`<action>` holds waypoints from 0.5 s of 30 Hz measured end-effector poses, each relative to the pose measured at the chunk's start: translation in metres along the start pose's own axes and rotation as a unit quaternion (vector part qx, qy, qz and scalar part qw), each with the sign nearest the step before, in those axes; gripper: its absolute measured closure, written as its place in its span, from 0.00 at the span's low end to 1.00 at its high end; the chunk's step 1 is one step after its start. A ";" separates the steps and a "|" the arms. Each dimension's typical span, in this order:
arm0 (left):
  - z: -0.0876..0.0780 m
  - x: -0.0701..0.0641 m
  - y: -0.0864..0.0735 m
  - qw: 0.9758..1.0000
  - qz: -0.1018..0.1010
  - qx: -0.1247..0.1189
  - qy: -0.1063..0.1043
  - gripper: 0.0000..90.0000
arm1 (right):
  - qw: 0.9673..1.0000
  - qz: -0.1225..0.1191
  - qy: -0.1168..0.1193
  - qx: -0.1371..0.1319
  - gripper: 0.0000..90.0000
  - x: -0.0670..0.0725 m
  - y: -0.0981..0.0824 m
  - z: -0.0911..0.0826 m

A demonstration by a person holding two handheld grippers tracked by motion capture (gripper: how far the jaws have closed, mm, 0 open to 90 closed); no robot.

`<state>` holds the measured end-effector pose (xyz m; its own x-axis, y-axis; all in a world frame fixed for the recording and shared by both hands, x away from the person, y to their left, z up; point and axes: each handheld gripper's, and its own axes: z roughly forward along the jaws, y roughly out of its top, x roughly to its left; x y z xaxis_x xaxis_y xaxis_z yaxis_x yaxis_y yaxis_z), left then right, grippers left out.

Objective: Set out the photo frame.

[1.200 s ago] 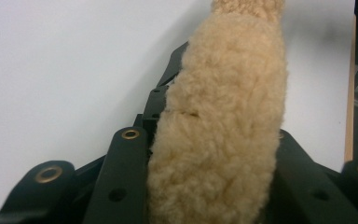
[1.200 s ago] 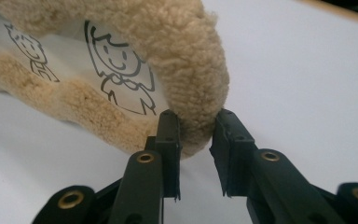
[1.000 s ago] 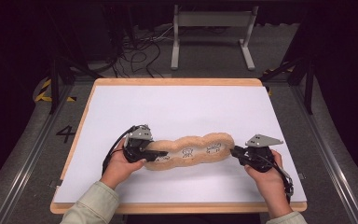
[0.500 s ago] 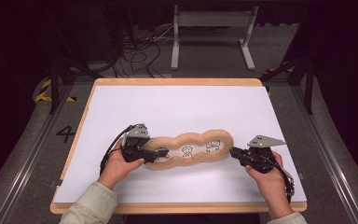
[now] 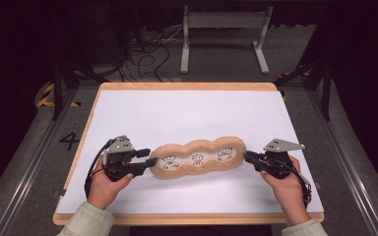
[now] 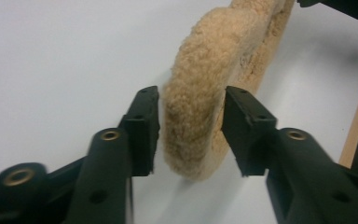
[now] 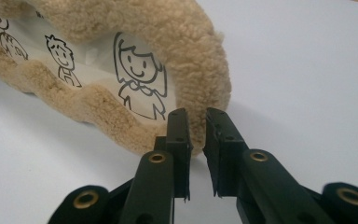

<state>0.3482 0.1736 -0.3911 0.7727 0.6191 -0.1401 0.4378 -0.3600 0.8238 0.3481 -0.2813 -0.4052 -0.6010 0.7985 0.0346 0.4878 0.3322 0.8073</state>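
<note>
The far end of the fuzzy tan frame (image 6: 214, 88) is cut off at the top of the left gripper view, where the left gripper (image 6: 191, 130), jaws just closing, straddles its near end unpressed, while the right gripper (image 7: 196, 140) pinches the rim low-centre on the white table (image 5: 187, 113), cables behind.

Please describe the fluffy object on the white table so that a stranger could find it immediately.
On the white table, look near the front edge, between the two hand-held grippers. There lies a long tan fluffy frame with a wavy outline. Its three white windows with black cartoon figures set it apart.
</note>
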 end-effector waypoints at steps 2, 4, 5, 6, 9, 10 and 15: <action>-0.009 -0.005 -0.003 1.000 0.000 -0.010 0.001 0.85 | 1.000 -0.001 -0.002 0.000 0.89 -0.001 0.001 0.000; -0.011 -0.008 -0.006 1.000 -0.001 -0.003 -0.028 0.95 | 1.000 -0.001 -0.003 -0.001 0.89 -0.002 0.001 0.000; -0.008 -0.011 -0.009 0.999 0.001 0.007 -0.043 0.98 | 1.000 -0.002 -0.003 -0.001 0.89 -0.003 0.001 0.000; -0.006 -0.012 -0.011 0.999 0.004 0.015 -0.049 1.00 | 1.000 -0.002 -0.003 -0.001 0.89 -0.003 0.001 0.001; 0.005 -0.015 -0.014 0.997 0.017 0.044 -0.062 1.00 | 1.000 0.000 -0.003 -0.002 0.89 -0.004 0.002 0.001; 0.015 -0.017 -0.017 0.994 0.022 0.072 -0.084 1.00 | 1.000 -0.001 -0.003 -0.004 0.89 -0.004 0.003 0.000; 0.035 -0.020 -0.024 0.987 0.041 0.127 -0.091 1.00 | 1.000 0.001 -0.005 -0.007 0.89 -0.005 0.004 0.000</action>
<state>0.3388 0.1451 -0.4274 0.8695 0.4541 -0.1943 0.4541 -0.5803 0.6761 0.3530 -0.2844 -0.4025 -0.5938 0.8040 0.0313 0.4808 0.3234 0.8150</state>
